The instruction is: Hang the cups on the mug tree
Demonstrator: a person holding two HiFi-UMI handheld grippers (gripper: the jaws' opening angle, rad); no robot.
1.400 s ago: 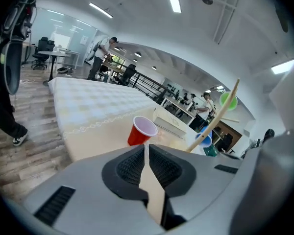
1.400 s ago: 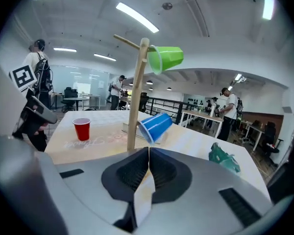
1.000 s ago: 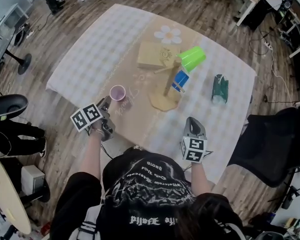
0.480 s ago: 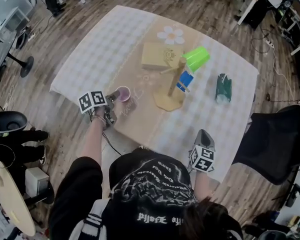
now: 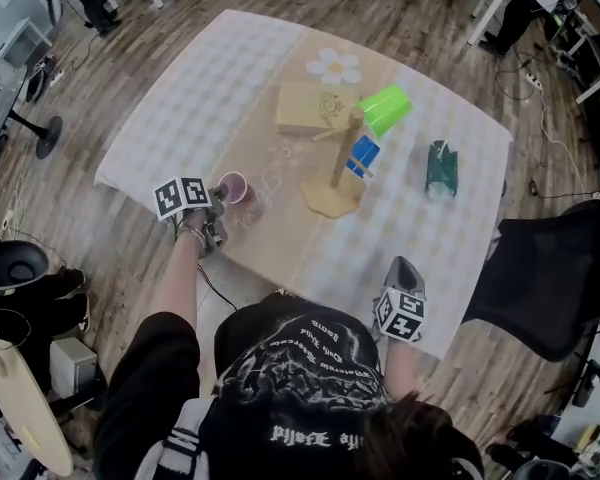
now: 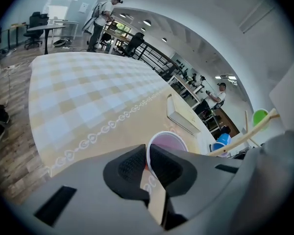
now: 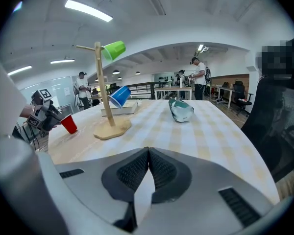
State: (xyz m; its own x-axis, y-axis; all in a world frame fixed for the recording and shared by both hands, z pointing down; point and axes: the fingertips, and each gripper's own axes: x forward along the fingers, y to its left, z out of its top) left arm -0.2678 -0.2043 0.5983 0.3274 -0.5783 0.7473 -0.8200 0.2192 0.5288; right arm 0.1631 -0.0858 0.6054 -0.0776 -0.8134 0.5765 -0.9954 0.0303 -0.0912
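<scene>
Grip is the weak point: the left gripper (image 6: 147, 164) has its jaws pinched on the near rim of the red cup (image 6: 166, 142), one pad inside the wall and one outside, and the cup appears to rest upright on the tablecloth (image 5: 195, 98) right at the tips; a thin wall held by so small a bite could buckle, or the cup could swing and slip out once lifted; squeezing harder would likely crease the rim; the mug tree (image 5: 342, 158) stands well ahead and to the right of that gripper, so the carry is long enough for a loose hold to fail; a green cup (image 5: 385, 110) and a blue cup (image 5: 362, 155) hang on the tree's far side from the left gripper, and a careless approach might knock them off or tip the tree on its flat base, since nothing steadies it; the right gripper (image 7: 147, 168), jaws pressed together on nothing, sits low by the table edge, with the tree well ahead and to its left, too far off to brace it; the cup must also be turned over a free peg, and from a rim pinch that twist looks awkward; a dark green thing (image 5: 441, 171) lies ahead of the right gripper, and whether it is another cup I cannot tell
</scene>
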